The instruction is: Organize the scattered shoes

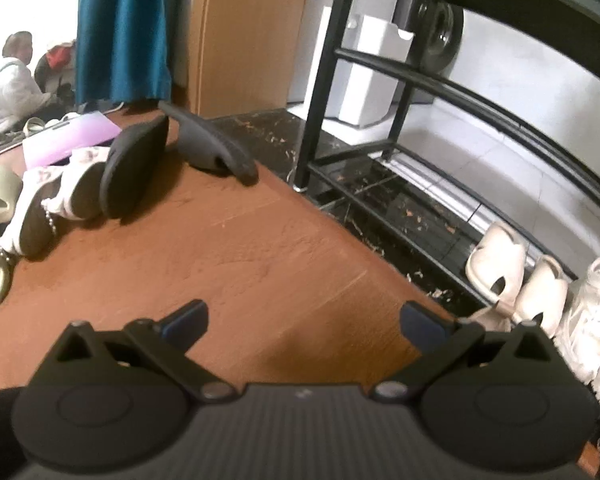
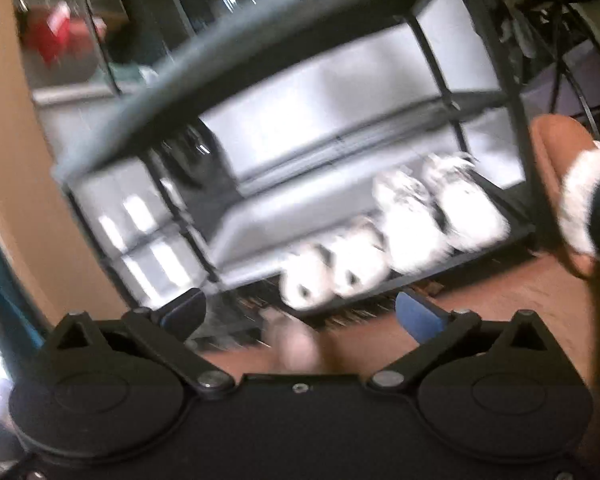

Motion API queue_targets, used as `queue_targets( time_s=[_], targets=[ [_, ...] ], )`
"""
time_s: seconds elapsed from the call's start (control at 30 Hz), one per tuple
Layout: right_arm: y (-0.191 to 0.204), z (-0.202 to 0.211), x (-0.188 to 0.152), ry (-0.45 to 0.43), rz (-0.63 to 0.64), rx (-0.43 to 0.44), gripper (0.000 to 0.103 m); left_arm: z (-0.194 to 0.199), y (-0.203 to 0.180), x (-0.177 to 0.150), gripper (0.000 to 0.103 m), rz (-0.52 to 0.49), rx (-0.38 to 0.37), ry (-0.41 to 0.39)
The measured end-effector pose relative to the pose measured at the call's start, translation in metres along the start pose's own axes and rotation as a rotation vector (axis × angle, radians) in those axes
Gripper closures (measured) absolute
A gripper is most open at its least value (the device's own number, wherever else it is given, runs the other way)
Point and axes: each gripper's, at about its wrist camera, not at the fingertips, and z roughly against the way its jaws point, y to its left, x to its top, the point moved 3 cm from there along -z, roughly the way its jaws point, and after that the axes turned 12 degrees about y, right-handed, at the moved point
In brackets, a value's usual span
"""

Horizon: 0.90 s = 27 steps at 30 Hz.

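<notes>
Left gripper (image 1: pixel 304 322), jaws apart and empty, hovers over brown floor mat (image 1: pixel 228 264). Scattered black rubber slipper (image 1: pixel 134 170), tipped on edge, lies ahead-left, long axis running away. Right gripper (image 2: pixel 300 316), jaws apart, empty, faces black metal shoe rack (image 2: pixel 496 240); left seems nearer.

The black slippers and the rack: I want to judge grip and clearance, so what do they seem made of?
The black slippers look like moulded foam or rubber, matte: one seamless piece, smooth rounded edges, ribbed strap, no stitching. I cannot tell which. The rack looks like painted or coated metal, black with slight sheen: thin straight tubes and slim rails with narrow highlights.
</notes>
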Motion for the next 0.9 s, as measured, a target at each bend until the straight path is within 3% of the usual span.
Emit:
queue_targets(
  time_s=[0.07,0.17,0.3,0.43,0.5,0.6,0.67,0.73,0.8,0.9],
  targets=[
    [0.016,0.011,0.006,-0.032,0.027,0.048,0.0,0.004,0.006,0.007,0.001,0.026,-0.008,0.037],
    [0.053,0.027,0.011,-0.076,0.133,0.135,0.0,0.026,0.035,0.033,0.001,0.085,-0.003,0.015],
    [0.105,0.023,-0.003,-0.007,0.214,0.29,0.0,0.052,0.09,0.066,0.001,0.153,0.019,-0.059],
    [0.15,0.008,-0.027,0.114,0.258,0.389,0.0,0.056,0.183,0.092,0.001,0.275,0.197,-0.168],
    [0.176,0.001,-0.044,0.187,0.287,0.434,0.0,0.048,0.229,0.096,0.001,0.335,0.318,-0.17],
    [0.211,-0.005,-0.066,0.289,0.332,0.504,0.0,0.021,0.303,0.092,0.001,0.423,0.514,-0.057],
    [0.234,-0.005,-0.078,0.336,0.362,0.549,0.0,0.002,0.349,0.08,0.001,0.441,0.689,0.002],
    [0.247,-0.006,-0.086,0.356,0.37,0.592,0.0,-0.008,0.378,0.068,0.001,0.415,0.806,0.0],
    [0.254,-0.006,-0.101,0.368,0.388,0.627,0.0,-0.021,0.402,0.058,0.001,0.378,0.894,0.006],
    [0.258,-0.006,-0.113,0.421,0.372,0.645,0.0,-0.039,0.423,0.052,0.001,0.342,0.966,0.033]
  ],
)
